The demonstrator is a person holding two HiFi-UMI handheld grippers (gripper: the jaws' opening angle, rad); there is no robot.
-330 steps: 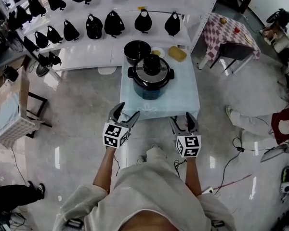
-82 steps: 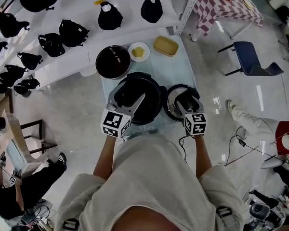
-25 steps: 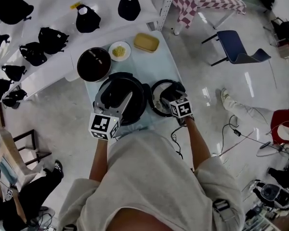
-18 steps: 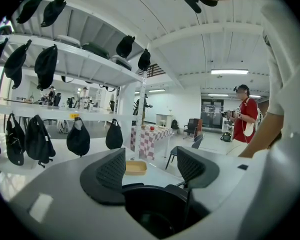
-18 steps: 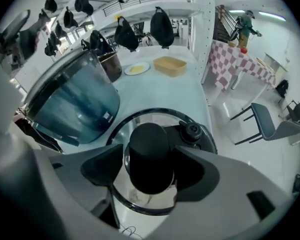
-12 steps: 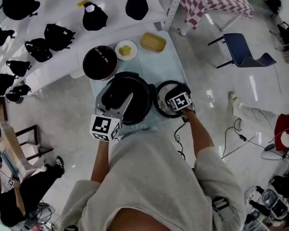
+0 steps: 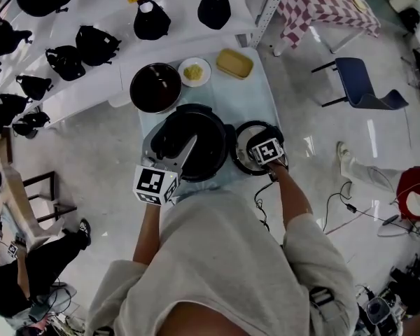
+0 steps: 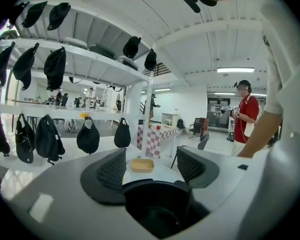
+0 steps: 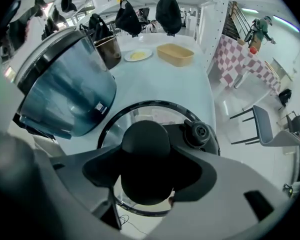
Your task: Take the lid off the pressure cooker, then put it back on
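The black pressure cooker (image 7: 194, 140) stands open on the pale blue table (image 7: 255, 103). Its round lid (image 7: 243, 140) lies flat on the table just right of the pot. My right gripper (image 7: 264, 145) points steeply down over the lid. In the right gripper view its jaws (image 9: 146, 170) are closing with the black knob (image 9: 145, 143) between them, the pads right at its sides. The lid's rim (image 9: 155, 105) and valve (image 9: 199, 131) show beyond it, the pot's blue-grey wall (image 9: 70, 89) to the left. My left gripper (image 7: 176, 144) hangs open over the pot's near rim (image 8: 157, 204), jaws (image 8: 149, 166) empty.
Behind the pot sit a dark bowl (image 7: 155, 87), a small plate of yellow food (image 7: 194, 71) and a yellow tray (image 7: 234, 63). White shelves with several black bags (image 7: 77, 47) curve at the back left. A blue chair (image 7: 364, 82) and checkered table (image 7: 329, 5) stand right.
My right gripper has dropped and tipped downward onto the lid's knob. The left gripper has drifted slightly over the pot. The pot and lid have stayed in place.
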